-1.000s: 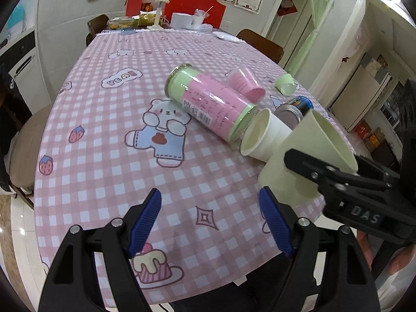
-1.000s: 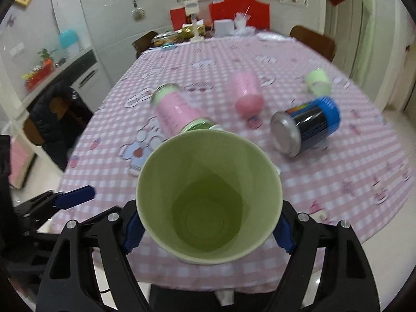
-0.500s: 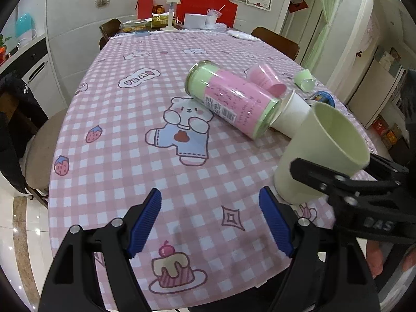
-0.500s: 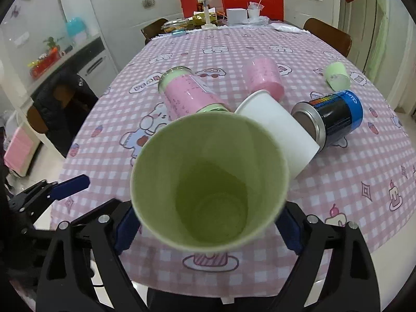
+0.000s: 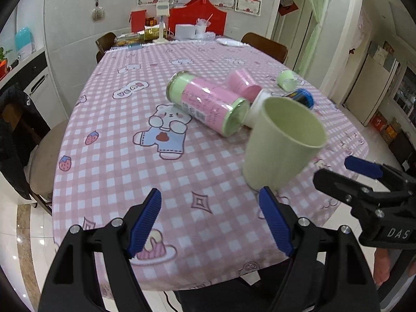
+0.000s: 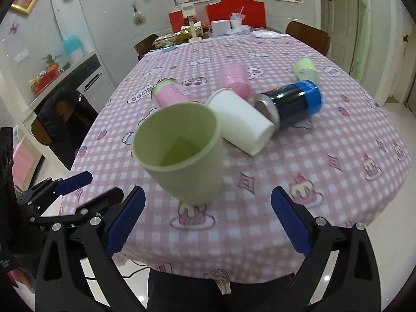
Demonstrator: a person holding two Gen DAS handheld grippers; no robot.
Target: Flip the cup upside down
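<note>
One green cup (image 6: 182,150) sits mouth-up, leaning and blurred, just ahead of the right gripper (image 6: 208,223), between and a little beyond its spread blue pads (image 6: 124,221), which do not touch it. From the left gripper (image 5: 210,223) it lies ahead and to the right, its base just beyond the right-hand pad (image 5: 275,223); that gripper is spread too and pinches nothing. Whether the cup's base rests flat on the tablecloth (image 6: 325,195) or is tipping I cannot tell, since the blur suggests it is in motion.

Judging by its open mouth facing up, the flip is not done: the cup needs to end rim-down on the cloth, and with neither gripper gripping it, it would probably need a fresh grasp and a turn-over, unless it falls over by itself.

Counting outward from the cup, five other containers lie on their sides farther ahead:
- one white paper cup (image 6: 241,122), touching or nearly touching the green cup's far side
- one pink canister with green ends (image 5: 208,104), ahead and left of the right gripper
- one dark can with a blue cap (image 6: 291,104), ahead and right, against the white cup
- one pink cup (image 6: 234,80) beyond these
- one small pale-green cup (image 6: 305,69), farthest off to the right

Two grippers, both empty, flank the near table edge.
</note>
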